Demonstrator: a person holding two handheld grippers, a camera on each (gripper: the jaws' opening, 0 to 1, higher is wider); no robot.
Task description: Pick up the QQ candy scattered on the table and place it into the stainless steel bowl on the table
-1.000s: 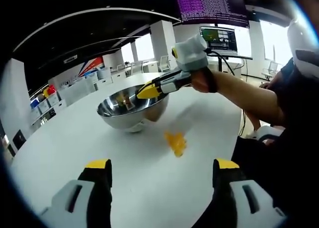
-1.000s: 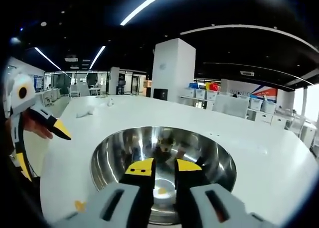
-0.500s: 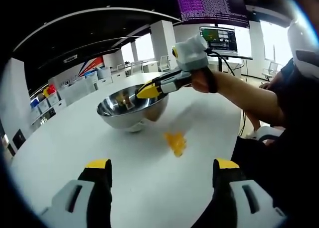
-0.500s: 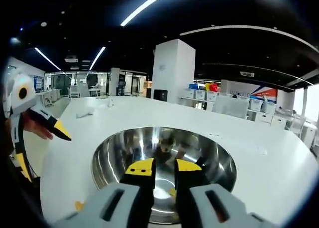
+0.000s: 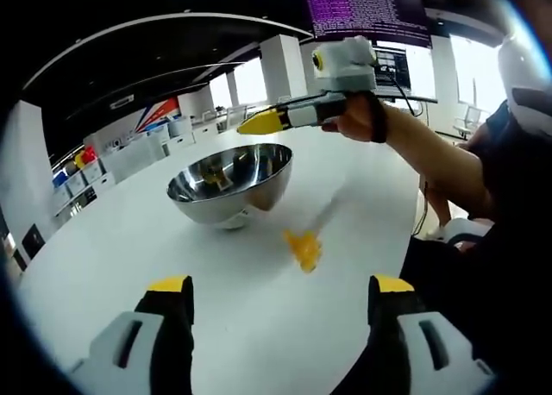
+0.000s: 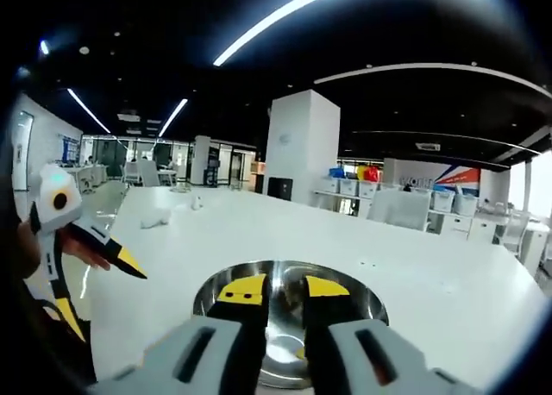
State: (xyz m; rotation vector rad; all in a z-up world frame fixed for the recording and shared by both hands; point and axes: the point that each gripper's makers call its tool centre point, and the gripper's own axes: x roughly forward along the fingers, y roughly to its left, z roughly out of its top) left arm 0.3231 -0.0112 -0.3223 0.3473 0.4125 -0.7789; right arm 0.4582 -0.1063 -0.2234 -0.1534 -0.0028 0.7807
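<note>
The stainless steel bowl (image 5: 226,188) stands on the white table (image 5: 103,248). A yellow QQ candy (image 5: 304,248) lies on the table just in front of the bowl. My left gripper (image 5: 281,285) hangs low over the table short of the candy, wide open and holding nothing. My right gripper (image 5: 259,123), held by a hand, hovers in the air above the bowl's far rim. In the right gripper view the bowl (image 6: 362,298) lies below my right gripper (image 6: 285,289), whose jaws stand a narrow gap apart with nothing between them. A small yellow piece (image 6: 301,352) shows inside the bowl.
The person's arm (image 5: 431,166) reaches over the table's right side. My left gripper (image 6: 90,261) appears at the left edge of the right gripper view, jaws apart. Screens (image 5: 371,15) and office desks stand beyond the table.
My right gripper has risen from low over the bowl to well above it, so the bowl looks smaller in its view. The left gripper, bowl and table candy have not moved.
</note>
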